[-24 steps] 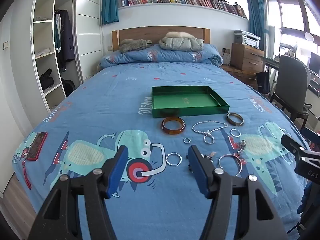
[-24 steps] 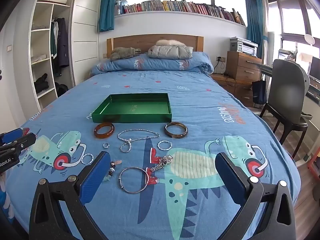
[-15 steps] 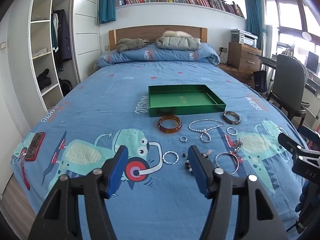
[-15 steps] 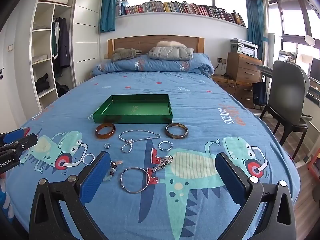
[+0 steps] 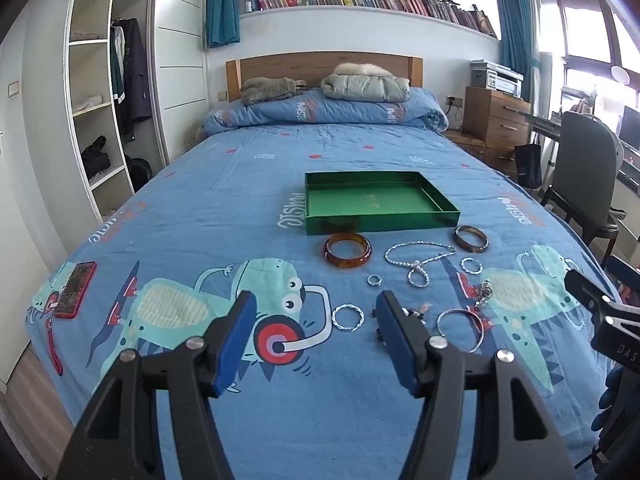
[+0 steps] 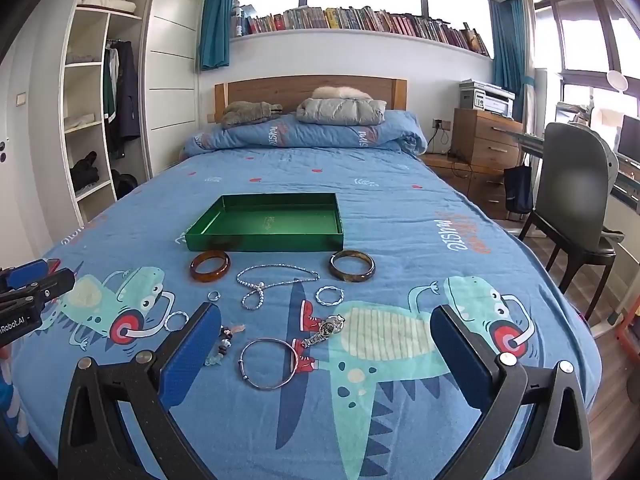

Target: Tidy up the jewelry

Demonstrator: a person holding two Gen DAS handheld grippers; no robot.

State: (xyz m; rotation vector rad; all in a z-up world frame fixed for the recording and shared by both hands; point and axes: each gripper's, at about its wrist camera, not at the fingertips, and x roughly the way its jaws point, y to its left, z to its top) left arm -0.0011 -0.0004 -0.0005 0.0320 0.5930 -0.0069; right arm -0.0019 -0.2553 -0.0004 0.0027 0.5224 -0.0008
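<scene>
An empty green tray [image 5: 380,186] [image 6: 280,204] sits mid-bed. In front of it lie an amber bangle [image 5: 347,250] [image 6: 209,266], a dark bangle [image 5: 471,238] [image 6: 352,266], a bead necklace [image 5: 418,258] [image 6: 272,280], a thin silver bangle [image 5: 460,330] [image 6: 269,364], a watch [image 6: 324,330], a bead bracelet [image 6: 224,346] and small silver rings [image 5: 348,319] [image 6: 329,295]. My left gripper [image 5: 316,336] is open and empty above the near bed. My right gripper [image 6: 326,354] is wide open and empty, hovering over the silver bangle and watch.
A red phone [image 5: 75,290] lies at the bed's left edge. A wardrobe with open shelves [image 5: 100,120] stands left. A chair [image 6: 576,200] and a wooden dresser [image 6: 486,140] stand right. Pillows and folded jackets [image 5: 366,88] lie at the headboard.
Both views drew back and rose slightly; the jewelry sits a little farther from my fingers. Nothing was picked up or moved on the bed.
</scene>
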